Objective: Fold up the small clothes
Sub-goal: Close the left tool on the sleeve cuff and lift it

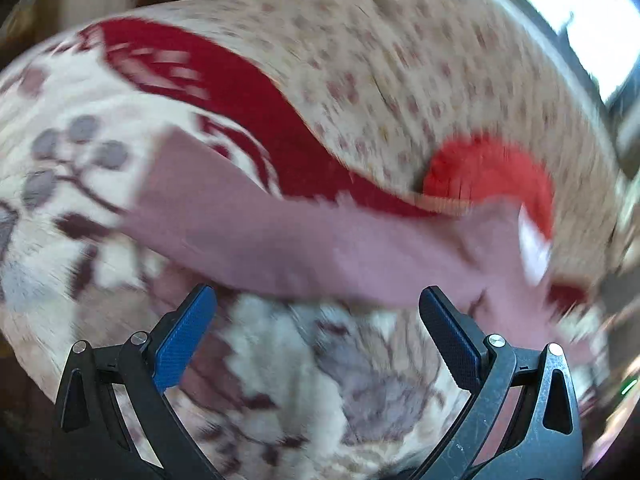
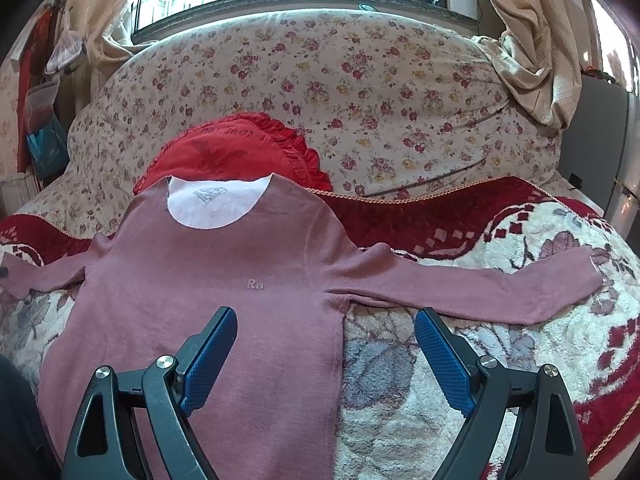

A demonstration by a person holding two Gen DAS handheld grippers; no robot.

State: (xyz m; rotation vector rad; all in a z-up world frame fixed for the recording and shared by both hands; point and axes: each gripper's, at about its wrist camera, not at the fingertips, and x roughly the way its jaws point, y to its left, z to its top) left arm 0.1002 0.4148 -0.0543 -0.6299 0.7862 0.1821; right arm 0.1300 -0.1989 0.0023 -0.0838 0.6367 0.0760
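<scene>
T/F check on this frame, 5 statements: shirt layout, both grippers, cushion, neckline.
1. The pink long-sleeved shirt lies spread flat on the floral blanket. True.
2. The right gripper is shut on the shirt's side seam. False: its jaws are open, with the seam in view between them.
3. The left gripper is open, holding nothing. True.
4. The red ruffled cushion lies on top of the shirt. False: it sits behind the collar, partly covered by the shirt.
5. Both sleeves are folded across the chest. False: the sleeves stretch out to the sides.
</scene>
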